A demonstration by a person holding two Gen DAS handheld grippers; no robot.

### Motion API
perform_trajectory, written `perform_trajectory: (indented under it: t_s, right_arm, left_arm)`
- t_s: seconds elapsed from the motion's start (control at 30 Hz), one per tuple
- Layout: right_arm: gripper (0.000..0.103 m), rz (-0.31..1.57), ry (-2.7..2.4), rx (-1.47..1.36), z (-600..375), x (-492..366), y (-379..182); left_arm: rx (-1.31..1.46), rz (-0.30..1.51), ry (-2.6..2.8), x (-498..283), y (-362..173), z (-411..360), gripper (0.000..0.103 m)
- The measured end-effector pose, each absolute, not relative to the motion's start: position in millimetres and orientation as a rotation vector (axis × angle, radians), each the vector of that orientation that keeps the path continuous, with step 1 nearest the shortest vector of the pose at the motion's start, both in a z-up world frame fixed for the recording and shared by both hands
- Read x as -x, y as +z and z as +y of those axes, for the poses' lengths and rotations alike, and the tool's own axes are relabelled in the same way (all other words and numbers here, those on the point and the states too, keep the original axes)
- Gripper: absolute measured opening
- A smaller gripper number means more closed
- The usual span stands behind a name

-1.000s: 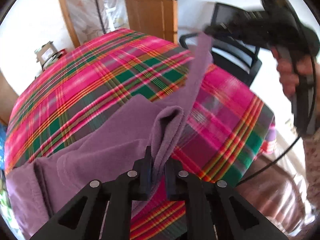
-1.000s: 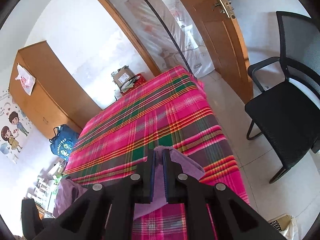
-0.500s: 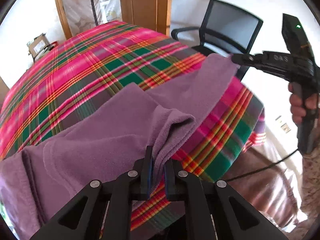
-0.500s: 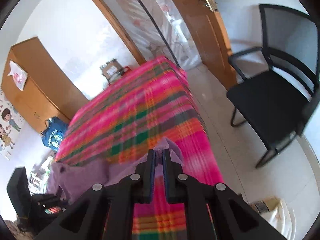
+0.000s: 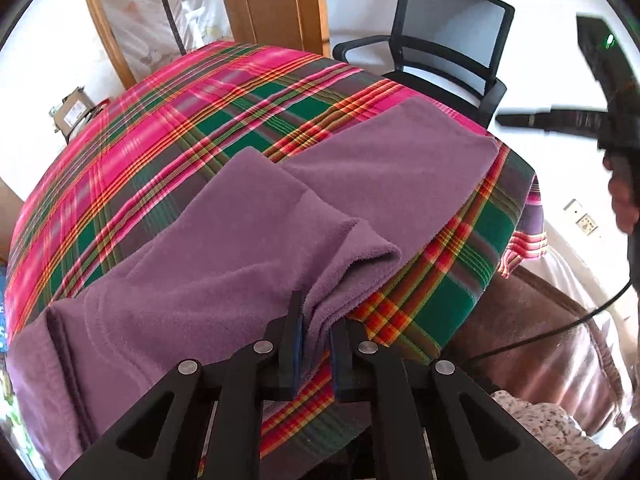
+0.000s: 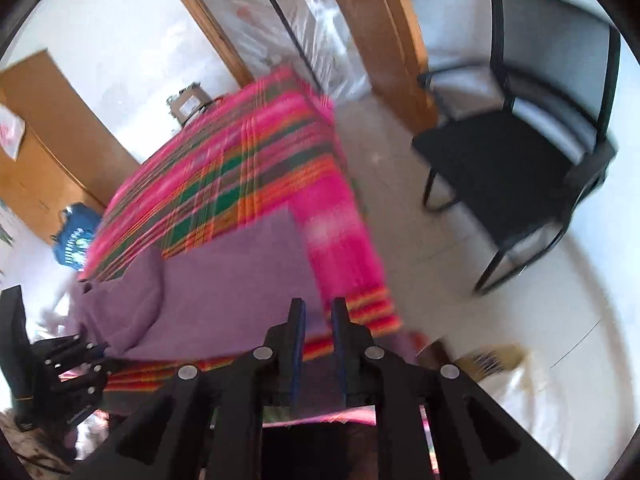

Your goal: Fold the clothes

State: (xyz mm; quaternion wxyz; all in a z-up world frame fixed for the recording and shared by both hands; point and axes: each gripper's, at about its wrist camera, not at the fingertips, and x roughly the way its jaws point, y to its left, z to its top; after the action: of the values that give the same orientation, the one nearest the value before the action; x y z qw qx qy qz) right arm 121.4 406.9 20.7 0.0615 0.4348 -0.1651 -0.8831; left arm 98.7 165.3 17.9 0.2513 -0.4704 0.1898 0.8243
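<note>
The purple garment (image 5: 248,240) lies spread on the plaid-covered table (image 5: 168,112), its long axis running along the table's near edge, from the left corner, where part of it spills over, toward the right corner by the black chair (image 5: 448,40). One flap is doubled back across the middle, so a thick rolled fold sits close to the near edge.

The left gripper (image 5: 316,320) is right at that fold. Its fingers are slightly apart with purple cloth bunched between them; they look to be pinching the fold loosely, though how firm the hold is I can't tell.

The right gripper (image 6: 318,316) hangs off the table's right corner, clear of the cloth when seen from the left camera. Its own view is motion-blurred; the fingers stand parallel with a gap and nothing caught between them, purple cloth only lying beyond.

So the left gripper is the nearer one, already on the cloth. The garment's far end lies flat at the right corner, ahead and to the left of the right gripper, which would likely have to come in over that corner for the next fold.
</note>
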Motion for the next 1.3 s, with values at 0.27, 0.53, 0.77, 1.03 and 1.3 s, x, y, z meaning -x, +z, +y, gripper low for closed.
perform_trajectory:
  t_s: [0.27,0.53,0.77,1.03,1.3]
  right_arm:
    - [0.037,-0.117,-2.5,-1.172,352,-52,45]
    - [0.037,0.222,-2.191,-1.226,276,-9,16]
    - [0.037,0.412,-2.056,-1.266,256,-7,4]
    - [0.013,0.436,-2.019,-1.265,255,-13,5]
    - [0.002,0.53,-2.106,-1.213,246,-12,12]
  left_arm:
    - [1.281,0.51,2.238,-101,15,165,0.011]
    - [1.271,0.51,2.227,-102,14,164,0.011]
    - [1.264,0.495,2.215,-104,15,163,0.014]
    - [1.266,0.494,2.212,-102,14,165,0.014]
    - [1.266,0.492,2.212,-101,14,166,0.014]
